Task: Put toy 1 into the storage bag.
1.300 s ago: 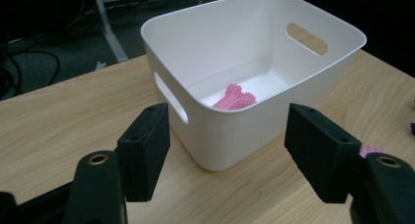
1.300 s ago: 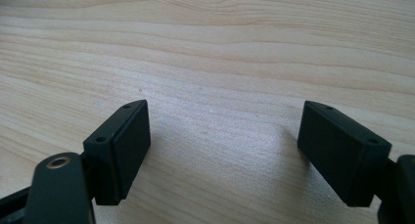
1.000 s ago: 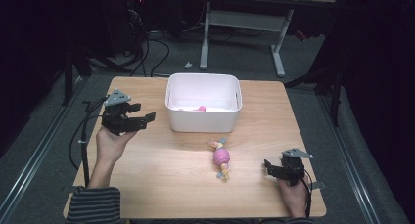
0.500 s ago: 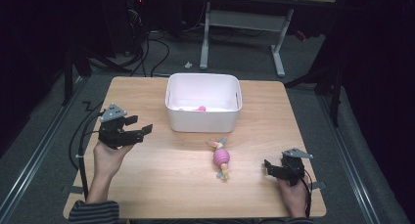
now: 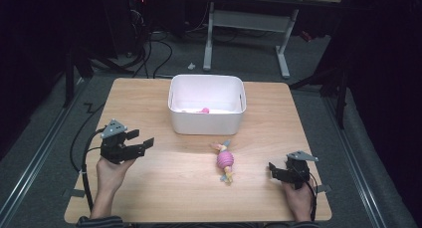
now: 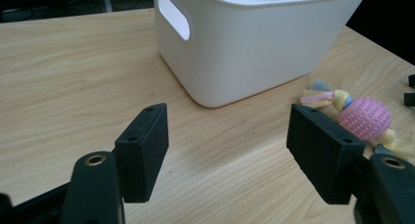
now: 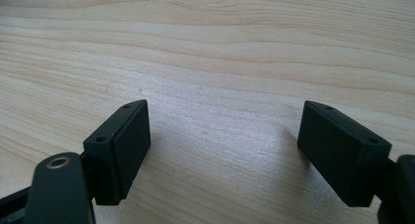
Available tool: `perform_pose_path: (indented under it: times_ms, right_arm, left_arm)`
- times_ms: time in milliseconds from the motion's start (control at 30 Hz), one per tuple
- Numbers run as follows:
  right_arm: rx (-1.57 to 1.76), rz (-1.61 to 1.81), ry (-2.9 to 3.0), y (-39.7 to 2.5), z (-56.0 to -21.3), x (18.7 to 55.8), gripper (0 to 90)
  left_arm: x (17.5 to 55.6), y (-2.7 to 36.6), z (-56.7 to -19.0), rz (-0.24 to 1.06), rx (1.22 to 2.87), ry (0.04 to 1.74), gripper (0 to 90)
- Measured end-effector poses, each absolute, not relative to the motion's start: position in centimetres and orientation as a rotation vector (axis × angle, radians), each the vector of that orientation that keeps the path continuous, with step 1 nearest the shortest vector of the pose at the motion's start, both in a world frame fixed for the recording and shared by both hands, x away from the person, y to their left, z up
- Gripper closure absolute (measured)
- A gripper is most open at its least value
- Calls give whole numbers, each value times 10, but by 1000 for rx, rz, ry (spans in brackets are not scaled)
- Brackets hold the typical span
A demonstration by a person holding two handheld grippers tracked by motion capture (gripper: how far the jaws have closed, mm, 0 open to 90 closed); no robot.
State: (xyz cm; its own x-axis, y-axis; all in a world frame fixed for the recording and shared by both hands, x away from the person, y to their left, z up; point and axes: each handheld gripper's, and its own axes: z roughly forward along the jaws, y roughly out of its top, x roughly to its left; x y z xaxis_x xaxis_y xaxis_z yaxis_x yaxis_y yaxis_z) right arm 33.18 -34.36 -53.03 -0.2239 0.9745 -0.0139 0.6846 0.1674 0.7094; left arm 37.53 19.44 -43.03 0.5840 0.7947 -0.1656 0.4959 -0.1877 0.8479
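Note:
A white bin (image 5: 206, 123) stands at the middle back of the wooden table (image 5: 169, 188), with a small pink item (image 5: 204, 110) inside. A pink ball toy with rope ends (image 5: 225, 160) lies just in front of the bin. My left gripper (image 5: 141, 139) is held open at the left, pointing right toward the toy, with nothing between its fingers. In the left gripper view that gripper (image 6: 230, 150) faces the bin (image 6: 254, 43) and the toy (image 6: 364, 119). My right gripper (image 5: 272, 171) rests open at the front right, to the right of the toy. Under the right gripper (image 7: 222, 145) is bare wood.
The bin has a handle slot (image 6: 173, 21) in its side wall. Cables trail from both grippers over the table's left and front right edges. Beyond the table are a dark floor, cables and a desk frame (image 5: 246, 19).
My left gripper has drawn back from beside the bin toward the front left of the table, staying open. The right gripper and the toy have not moved.

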Motion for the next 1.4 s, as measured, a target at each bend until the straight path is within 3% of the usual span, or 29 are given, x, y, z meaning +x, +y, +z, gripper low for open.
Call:
perform_pose_path:
  times_ms: [800,1400]
  right_arm:
    - [1565,809,1975,-344,-530,332,199]
    - [1564,809,1976,-344,-530,332,198]
  left_arm:
    - [377,174,-507,405,1925,1124,297]
    - [387,162,-533,426,2023,1168,299]
